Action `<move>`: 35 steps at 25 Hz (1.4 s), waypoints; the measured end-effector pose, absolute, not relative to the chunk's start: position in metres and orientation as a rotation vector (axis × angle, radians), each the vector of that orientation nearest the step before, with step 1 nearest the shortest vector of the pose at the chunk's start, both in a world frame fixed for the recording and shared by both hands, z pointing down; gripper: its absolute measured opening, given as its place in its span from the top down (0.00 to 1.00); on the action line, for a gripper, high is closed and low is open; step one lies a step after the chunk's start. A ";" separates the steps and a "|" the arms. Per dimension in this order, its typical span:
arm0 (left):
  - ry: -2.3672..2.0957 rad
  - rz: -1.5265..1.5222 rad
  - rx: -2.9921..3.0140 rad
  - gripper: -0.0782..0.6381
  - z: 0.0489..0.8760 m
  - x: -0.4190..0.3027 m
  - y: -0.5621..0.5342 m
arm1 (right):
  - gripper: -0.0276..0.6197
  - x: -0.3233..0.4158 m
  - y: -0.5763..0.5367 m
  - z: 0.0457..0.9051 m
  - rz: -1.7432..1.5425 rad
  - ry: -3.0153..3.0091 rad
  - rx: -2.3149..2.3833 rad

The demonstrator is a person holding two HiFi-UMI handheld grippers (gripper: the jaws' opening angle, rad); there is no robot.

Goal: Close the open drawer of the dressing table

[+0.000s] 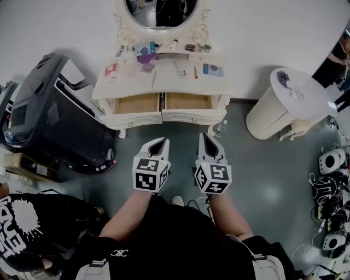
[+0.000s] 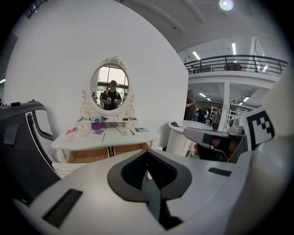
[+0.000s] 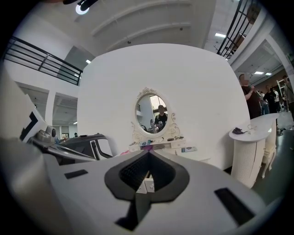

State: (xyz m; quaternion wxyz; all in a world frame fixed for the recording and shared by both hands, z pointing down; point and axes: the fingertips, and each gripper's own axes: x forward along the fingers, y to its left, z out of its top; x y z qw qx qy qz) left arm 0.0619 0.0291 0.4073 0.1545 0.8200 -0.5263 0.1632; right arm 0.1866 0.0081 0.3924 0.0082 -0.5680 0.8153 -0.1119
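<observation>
The white dressing table (image 1: 164,82) stands against the wall under an oval mirror (image 1: 164,13). Both of its wooden drawers, the left drawer (image 1: 135,104) and the right drawer (image 1: 187,101), are pulled out. My left gripper (image 1: 159,142) and right gripper (image 1: 208,136) hover side by side over the floor just short of the drawer fronts, apart from them, both shut and empty. In the left gripper view the left gripper (image 2: 147,153) points at the open drawers (image 2: 87,155). The right gripper (image 3: 148,153) faces the table (image 3: 156,146) almost level.
A black ride-on car (image 1: 54,115) stands left of the table. A round white side table (image 1: 284,104) stands to the right. A bottle (image 1: 220,129) sits on the floor by the table's right leg. Several headsets (image 1: 331,191) lie at far right. A person (image 1: 27,229) is at lower left.
</observation>
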 end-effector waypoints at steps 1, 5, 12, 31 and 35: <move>-1.510 0.469 2.345 0.88 0.409 0.062 0.026 | 0.94 0.187 0.005 0.394 -0.357 2.550 -1.775; -1.511 0.473 2.337 0.88 0.413 0.060 0.014 | 0.94 0.186 -0.008 0.401 -0.371 2.562 -1.774; -1.487 0.457 2.344 0.88 0.417 0.051 -0.027 | 0.94 0.176 -0.045 0.403 -0.366 2.563 -1.800; -1.225 0.509 2.440 0.88 0.443 0.012 -0.160 | 0.94 0.142 -0.159 0.433 -0.419 2.474 -2.075; -1.140 0.550 2.466 0.88 0.456 0.006 -0.176 | 0.94 0.141 -0.170 0.452 -0.449 2.438 -2.175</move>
